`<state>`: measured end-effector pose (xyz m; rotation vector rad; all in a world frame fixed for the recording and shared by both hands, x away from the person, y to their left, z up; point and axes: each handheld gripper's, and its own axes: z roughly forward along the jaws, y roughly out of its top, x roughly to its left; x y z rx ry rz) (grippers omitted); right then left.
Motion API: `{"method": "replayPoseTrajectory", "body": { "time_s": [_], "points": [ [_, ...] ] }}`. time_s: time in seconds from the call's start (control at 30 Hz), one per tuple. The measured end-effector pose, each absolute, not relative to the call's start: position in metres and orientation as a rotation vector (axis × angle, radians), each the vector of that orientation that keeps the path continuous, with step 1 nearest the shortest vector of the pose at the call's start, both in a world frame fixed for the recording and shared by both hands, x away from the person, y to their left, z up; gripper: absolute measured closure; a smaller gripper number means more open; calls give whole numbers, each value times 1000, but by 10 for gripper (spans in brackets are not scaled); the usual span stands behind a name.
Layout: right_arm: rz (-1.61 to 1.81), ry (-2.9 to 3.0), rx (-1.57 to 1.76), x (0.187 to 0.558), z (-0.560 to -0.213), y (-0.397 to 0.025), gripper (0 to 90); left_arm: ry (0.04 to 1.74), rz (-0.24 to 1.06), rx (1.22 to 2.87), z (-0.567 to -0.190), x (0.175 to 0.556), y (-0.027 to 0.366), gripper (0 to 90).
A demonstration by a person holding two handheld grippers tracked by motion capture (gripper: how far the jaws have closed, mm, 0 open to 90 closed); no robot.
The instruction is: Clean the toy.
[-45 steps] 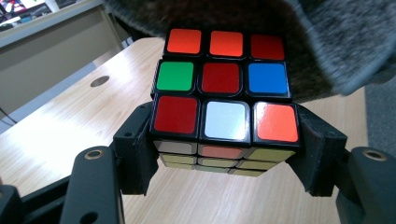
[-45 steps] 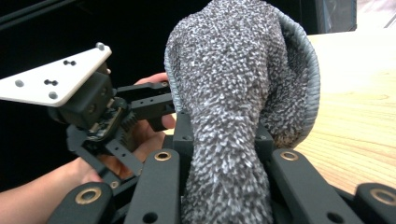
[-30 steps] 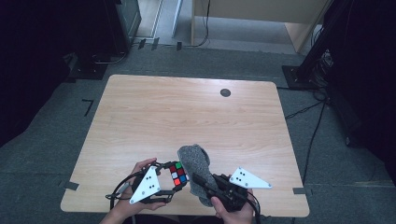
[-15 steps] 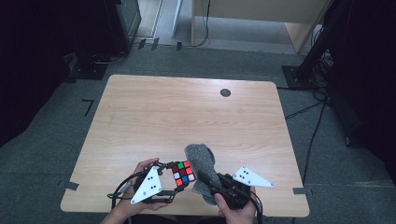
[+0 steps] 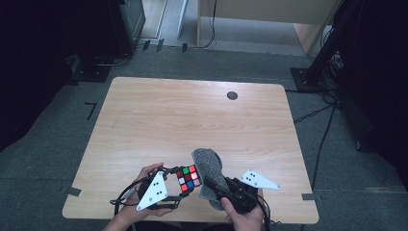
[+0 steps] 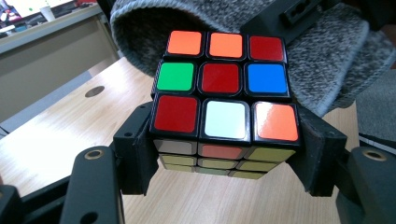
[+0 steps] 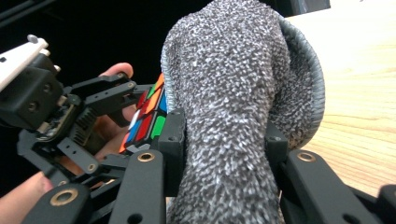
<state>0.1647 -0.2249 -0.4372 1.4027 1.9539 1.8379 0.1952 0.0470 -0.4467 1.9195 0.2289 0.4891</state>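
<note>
A Rubik's cube (image 5: 187,179) (image 6: 224,100) is held off the table near the front edge, with my left gripper (image 5: 179,185) (image 6: 224,158) shut on its two sides. Its top face shows orange, red, green, blue and white tiles. A grey knitted sock-like pouch (image 5: 208,172) (image 7: 229,107) is pinched in my right gripper (image 5: 219,190) (image 7: 224,154), which is shut on it. The pouch's open mouth (image 6: 154,42) sits right against the cube's far side. In the right gripper view the cube (image 7: 148,114) shows beside the fabric, held by the other gripper.
The wooden table (image 5: 192,120) has a small dark round grommet (image 5: 232,95) at its back edge. Black equipment stands and cables (image 5: 317,72) lie on the grey floor around it. A wooden cabinet (image 5: 260,14) stands behind.
The cube and the grey pouch have both shifted slightly right along the front edge. The pouch's mouth now stands closer over the cube's far side.
</note>
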Motion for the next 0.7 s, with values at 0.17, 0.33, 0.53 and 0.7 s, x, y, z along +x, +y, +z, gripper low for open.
{"method": "replayPoseTrajectory", "body": {
  "time_s": [0.17, 0.33, 0.53, 0.7],
  "points": [
    [1839, 1967, 1415, 164, -433, -225, 722, 234, 495, 1920, -447, 195, 47, 337],
    [1814, 1950, 1386, 160, -427, -227, 737, 241, 522, 1951, -449, 196, 45, 337],
    [1750, 1959, 1335, 155, -423, -219, 725, 222, 603, 2039, -454, 194, 36, 337],
    [1597, 2069, 1166, 145, -417, -192, 699, 218, 667, 2129, -460, 189, 22, 338]
  ]
}}
